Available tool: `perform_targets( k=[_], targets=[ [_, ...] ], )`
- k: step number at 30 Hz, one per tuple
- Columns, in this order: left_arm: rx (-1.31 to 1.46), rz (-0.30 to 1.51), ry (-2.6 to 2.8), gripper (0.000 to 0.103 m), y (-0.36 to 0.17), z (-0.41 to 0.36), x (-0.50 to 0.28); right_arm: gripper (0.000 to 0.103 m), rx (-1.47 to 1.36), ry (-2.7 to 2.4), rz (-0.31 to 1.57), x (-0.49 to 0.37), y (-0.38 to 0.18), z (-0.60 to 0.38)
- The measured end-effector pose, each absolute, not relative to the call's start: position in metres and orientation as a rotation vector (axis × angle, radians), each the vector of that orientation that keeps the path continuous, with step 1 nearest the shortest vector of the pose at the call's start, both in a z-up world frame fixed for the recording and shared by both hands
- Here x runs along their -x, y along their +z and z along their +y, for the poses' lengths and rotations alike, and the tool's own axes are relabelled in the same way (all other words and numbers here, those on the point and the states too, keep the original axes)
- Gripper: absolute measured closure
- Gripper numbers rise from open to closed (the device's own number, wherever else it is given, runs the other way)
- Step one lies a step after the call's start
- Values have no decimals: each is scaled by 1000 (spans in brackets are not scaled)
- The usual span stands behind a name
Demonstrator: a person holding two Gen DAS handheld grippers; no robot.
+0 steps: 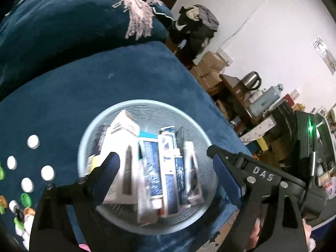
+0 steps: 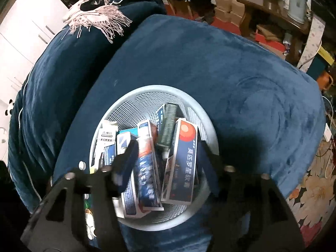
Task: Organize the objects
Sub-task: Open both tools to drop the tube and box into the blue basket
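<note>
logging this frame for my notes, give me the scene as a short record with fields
surface: blue cushion
container: round pale mesh basket on the cushion
contents: boxes and tubes, standing or leaning inside
loose items: white caps and green caps on the cushion left of the basket
left gripper: open, above the basket, nothing between the jaws
right gripper: open, above the basket, pads not pressing on any box
background: scarf on a blue pillow, kettle on a side table

Pale blue mesh basket (image 2: 168, 93) holds upright boxes (image 2: 182, 163) on blue cushion (image 2: 231, 67)
</note>
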State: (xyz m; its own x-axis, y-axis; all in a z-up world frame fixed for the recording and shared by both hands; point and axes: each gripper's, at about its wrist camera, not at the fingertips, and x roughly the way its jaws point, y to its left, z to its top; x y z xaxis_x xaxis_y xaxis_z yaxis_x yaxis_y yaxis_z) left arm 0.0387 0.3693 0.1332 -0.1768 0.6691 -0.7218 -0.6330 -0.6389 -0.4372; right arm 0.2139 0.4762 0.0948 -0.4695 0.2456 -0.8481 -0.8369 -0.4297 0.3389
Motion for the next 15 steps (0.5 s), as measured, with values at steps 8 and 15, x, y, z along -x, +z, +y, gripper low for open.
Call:
perform_targets(
  k=[8, 15],
  targets=[
    [1191, 60, 2086, 3, 139, 320, -42, 2, 963, 2050, 907, -194, 109, 446],
    [1231, 64, 2220, 2, 143, 248, -23, 0, 916, 2335, 712, -146, 132, 372]
  ],
)
